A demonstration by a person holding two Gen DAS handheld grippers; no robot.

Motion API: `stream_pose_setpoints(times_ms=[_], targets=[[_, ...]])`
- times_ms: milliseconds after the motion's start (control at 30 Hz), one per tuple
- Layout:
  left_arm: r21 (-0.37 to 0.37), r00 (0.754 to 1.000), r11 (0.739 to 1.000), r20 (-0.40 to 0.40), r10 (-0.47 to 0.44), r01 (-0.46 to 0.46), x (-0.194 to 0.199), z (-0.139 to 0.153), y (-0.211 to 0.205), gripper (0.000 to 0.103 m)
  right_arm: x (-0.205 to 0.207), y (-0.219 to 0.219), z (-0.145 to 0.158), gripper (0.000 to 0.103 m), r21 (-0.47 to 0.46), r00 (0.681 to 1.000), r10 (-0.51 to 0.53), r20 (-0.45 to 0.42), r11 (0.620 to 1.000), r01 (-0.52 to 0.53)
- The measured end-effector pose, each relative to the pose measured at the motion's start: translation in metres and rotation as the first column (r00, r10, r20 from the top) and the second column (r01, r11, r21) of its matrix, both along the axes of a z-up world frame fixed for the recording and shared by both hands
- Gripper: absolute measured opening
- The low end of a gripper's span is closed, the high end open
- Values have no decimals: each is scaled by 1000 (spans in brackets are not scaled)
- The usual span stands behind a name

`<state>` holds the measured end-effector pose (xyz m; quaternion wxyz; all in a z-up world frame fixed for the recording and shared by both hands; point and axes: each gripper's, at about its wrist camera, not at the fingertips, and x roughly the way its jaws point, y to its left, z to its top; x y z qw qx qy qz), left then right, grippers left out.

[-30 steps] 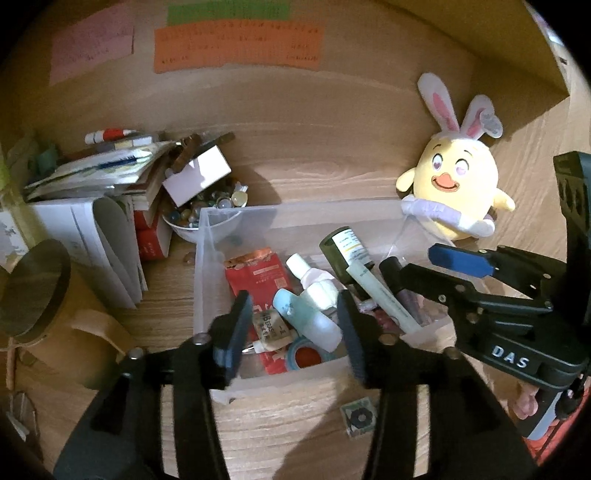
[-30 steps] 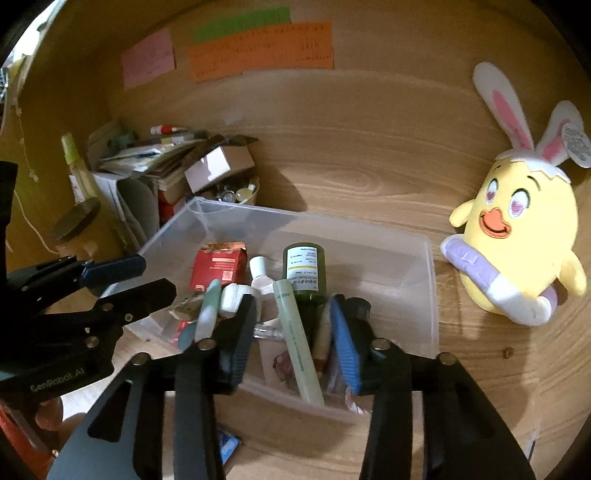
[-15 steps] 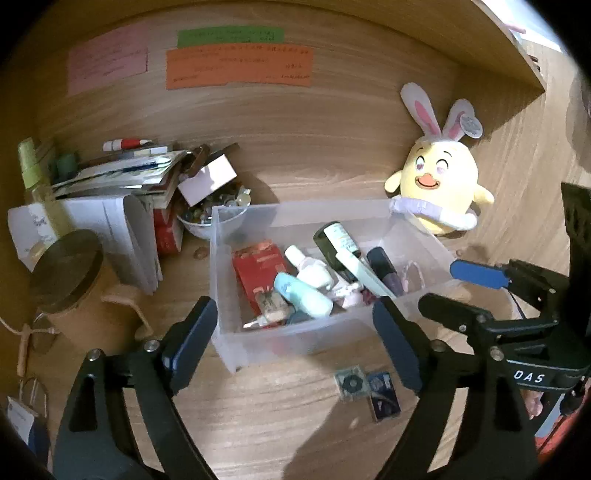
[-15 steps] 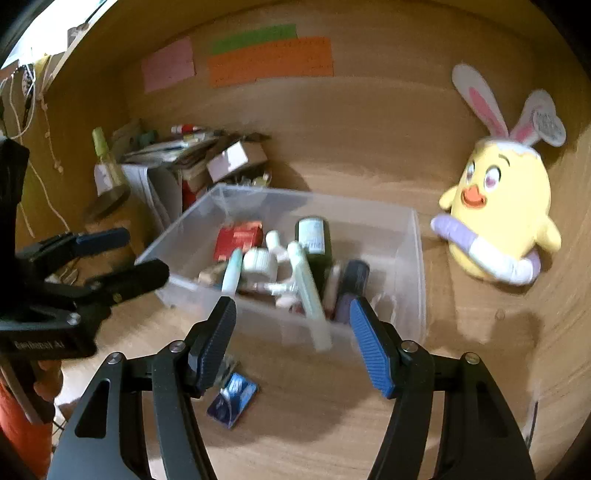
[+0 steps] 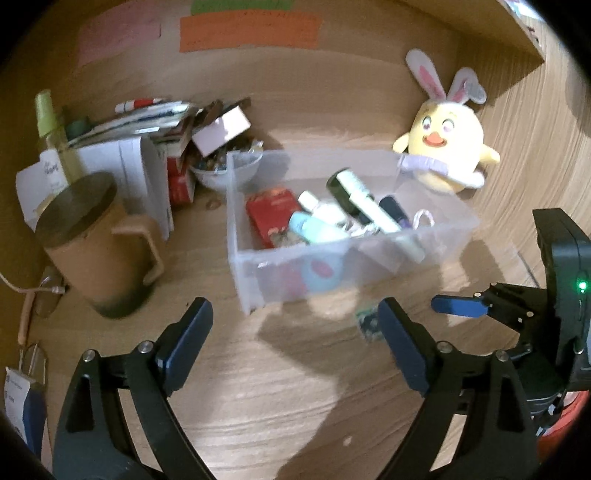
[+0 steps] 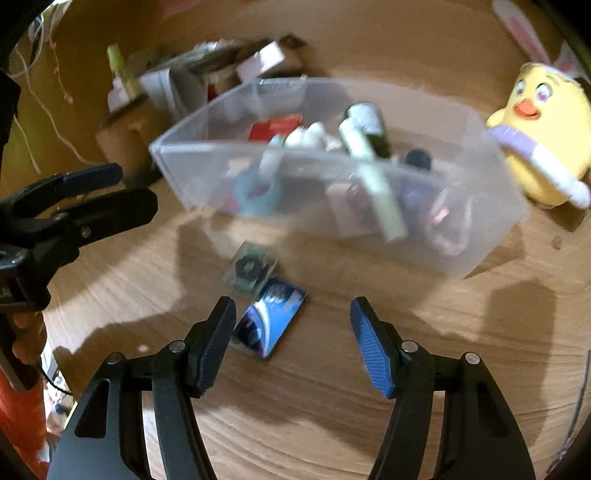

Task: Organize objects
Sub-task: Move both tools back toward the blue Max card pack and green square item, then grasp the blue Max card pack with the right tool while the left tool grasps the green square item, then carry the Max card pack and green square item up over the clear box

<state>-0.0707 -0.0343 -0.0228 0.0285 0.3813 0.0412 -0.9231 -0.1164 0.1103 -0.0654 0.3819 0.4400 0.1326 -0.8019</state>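
A clear plastic bin (image 5: 436, 240) (image 6: 491, 229) on the wooden desk holds several bottles, tubes and a red packet (image 5: 271, 216). Two small flat packets lie on the desk in front of it: a blue one (image 6: 271, 323) and a clear one with a dark ring (image 6: 251, 271). My right gripper (image 6: 293, 343) is open, empty, just above the blue packet. My left gripper (image 5: 291, 343) is open, empty, back from the bin's front wall. The right gripper also shows in the left wrist view (image 5: 461, 306).
A yellow bunny plush (image 5: 445, 147) (image 6: 543, 136) stands right of the bin. A brown lidded mug (image 5: 96, 243), stacked papers and boxes (image 5: 140, 147) and a small bowl (image 5: 225, 170) crowd the left. A wooden back wall with sticky notes (image 5: 251, 29) closes the rear.
Both grippers have pulled back from over the bin toward the desk front and opened wider. The right one has dipped down over the two packets.
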Motion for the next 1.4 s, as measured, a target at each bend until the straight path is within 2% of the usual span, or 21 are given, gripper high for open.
stream_pose_setpoints(times_ms=[267,367,433,467,567,767,800,867,1000,1067,1100,1167,1200,1400], targets=[[22,998,1000,57,-9,8,2,-18,1,91,9,-10,-8,59,58,997,23,-77,998,-18],[30,997,999,79,-22,19,-2,-25,6,91,8,-5,-7,43,58,995,15,-97,998,-10],[27,996,999,89,-31,28,-5,-28,12,91,5,1,-6,27,46,996,8,-89,999,-4],[28,995,999,93,-35,33,-5,-29,13,91,3,4,-5,25,40,996,1,-84,999,2],[43,992,997,110,-62,58,-11,-33,22,91,-3,16,-5,25,5,998,-21,-56,1000,21],[38,985,995,143,-97,92,-26,-42,38,90,-11,34,-5,25,-9,996,-71,-55,997,71],[37,984,995,146,-100,96,-27,-43,40,88,-12,36,-5,25,-10,996,-74,-57,997,74],[35,982,994,153,-108,104,-31,-45,44,74,-13,42,-2,25,-15,994,-86,-64,996,85],[49,977,992,171,-126,120,-39,-50,51,61,-14,49,2,25,-35,993,-96,-68,995,94],[37,978,992,165,-126,121,-40,-50,53,50,-14,50,3,25,-44,993,-99,-69,994,96],[34,978,991,164,-131,128,-41,-50,55,47,-14,50,4,25,-48,993,-99,-69,994,96],[40,977,990,161,-140,135,-41,-50,57,28,-14,50,5,25,-56,993,-100,-68,994,96],[43,976,990,163,-143,138,-42,-50,57,24,-14,50,6,25,-61,993,-100,-68,993,96],[50,981,992,150,-123,117,-41,-49,54,24,-12,55,12,25,-88,992,-105,-76,991,98]])
